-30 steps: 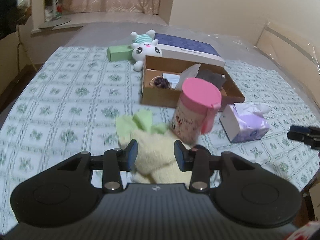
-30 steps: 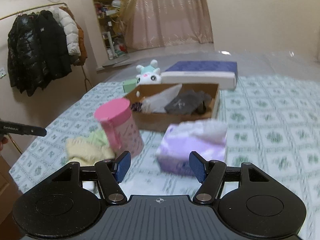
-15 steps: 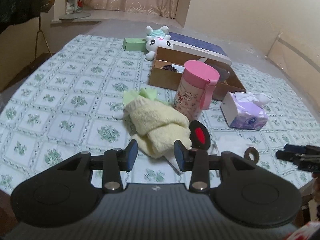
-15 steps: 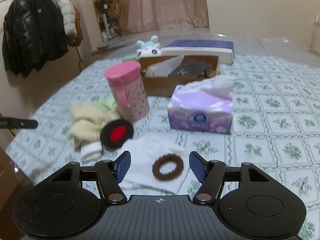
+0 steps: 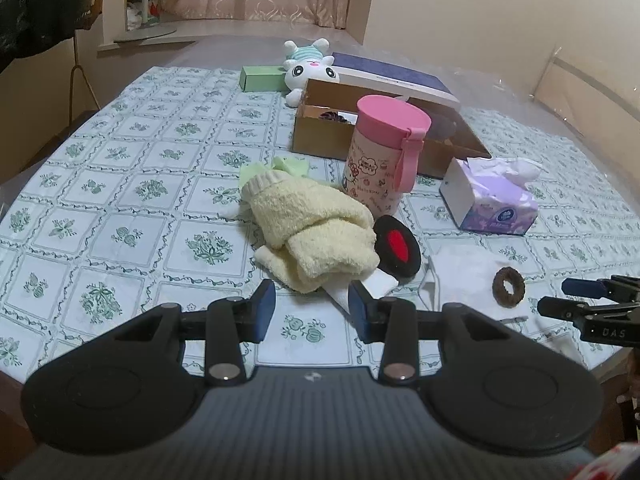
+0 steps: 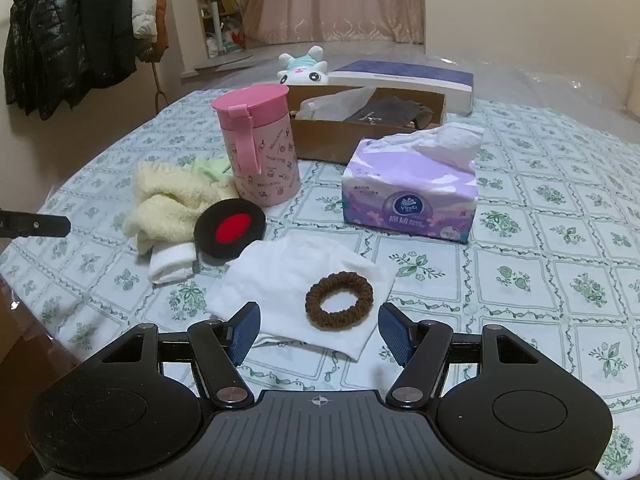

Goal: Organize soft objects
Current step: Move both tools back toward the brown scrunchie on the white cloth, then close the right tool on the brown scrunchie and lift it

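A pale yellow fluffy cloth (image 5: 312,228) (image 6: 168,208) lies bunched on the patterned tablecloth, a white sock (image 6: 172,266) poking out under it. My left gripper (image 5: 312,312) hovers open just short of its near end, nothing between the pads. A black round pad with a red centre (image 5: 396,246) (image 6: 230,228) lies beside it. A brown hair scrunchie (image 6: 339,294) (image 5: 509,286) rests on a white cloth (image 6: 296,280). My right gripper (image 6: 318,332) stands open just before the scrunchie, empty. A brown cardboard box (image 5: 332,136) (image 6: 320,136) holds dark fabric.
A pink lidded cup (image 5: 384,156) (image 6: 258,144) stands between cloth and box. A purple tissue pack (image 6: 408,196) (image 5: 492,200) lies right of it. Behind the box: a white plush toy (image 5: 308,66), a green carton (image 5: 262,78), a blue-topped flat box (image 6: 408,78). Coats hang at left.
Both grippers have pulled back and sunk toward the near table edge. The scrunchie, white cloth and red-centred pad have come into view. Jaw openings are unchanged.
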